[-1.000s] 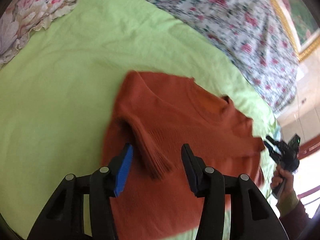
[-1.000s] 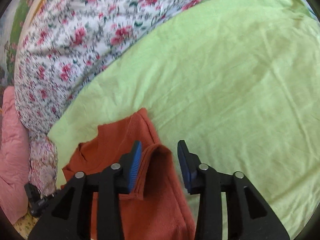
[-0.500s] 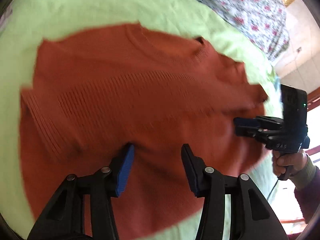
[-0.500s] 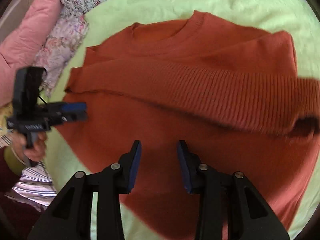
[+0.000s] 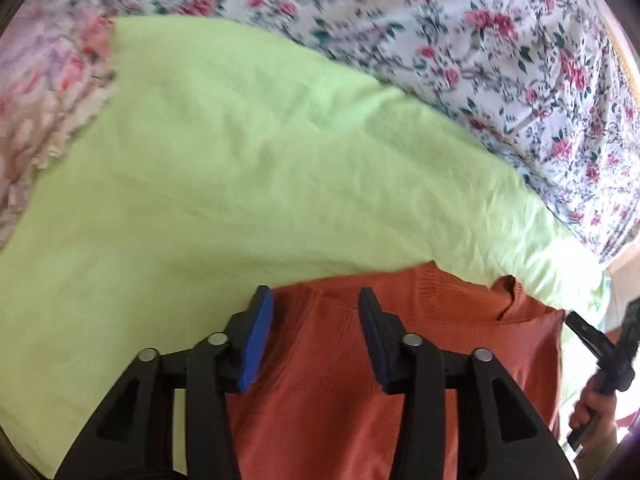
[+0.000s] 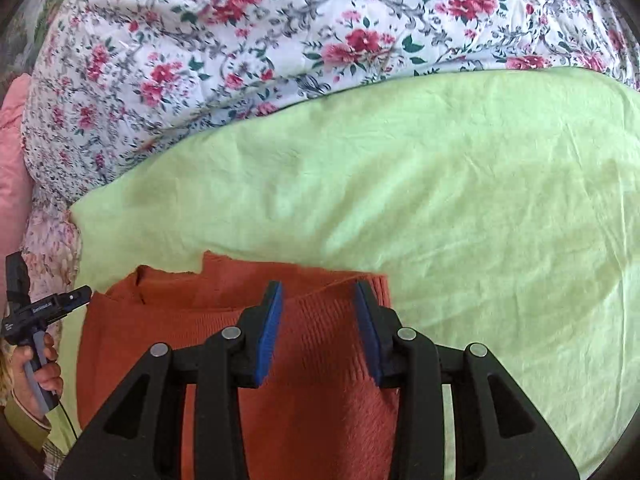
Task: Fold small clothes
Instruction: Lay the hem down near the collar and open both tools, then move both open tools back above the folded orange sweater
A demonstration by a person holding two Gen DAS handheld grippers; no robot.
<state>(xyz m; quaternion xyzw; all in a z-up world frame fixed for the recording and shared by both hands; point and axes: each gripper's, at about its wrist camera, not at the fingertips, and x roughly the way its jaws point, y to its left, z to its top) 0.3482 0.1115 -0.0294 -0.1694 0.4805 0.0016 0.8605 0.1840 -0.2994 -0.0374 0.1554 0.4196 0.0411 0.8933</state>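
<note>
**Orange sweater on the green sheet, both grippers parted above it**

Across the lime-green sheet (image 6: pixel 440 184) we see the orange knit sweater (image 5: pixel 332 380) lying at the near edge of both views, its collar toward the far side and its ribbed part folded across the body in the right wrist view (image 6: pixel 320 320). Our left gripper (image 5: pixel 316 312) hangs over the sweater's upper edge, jaws partly apart, nothing pinched between the blue pads (the cloth shows only behind the gap). Our right gripper (image 6: pixel 318 308) is likewise partly spread over the ribbed fold, and we cannot tell whether its pads touch the knit. Beyond the sheet a floral quilt (image 6: pixel 280 40) fills the far side; a pale ruffled floral pillow (image 5: pixel 44 100) sits at the left, and something pink (image 6: pixel 12 160) shows beside the quilt. Each gripper also appears at the edge of the other's view, held in a hand (image 6: pixel 36 364), beside the sweater.
</note>
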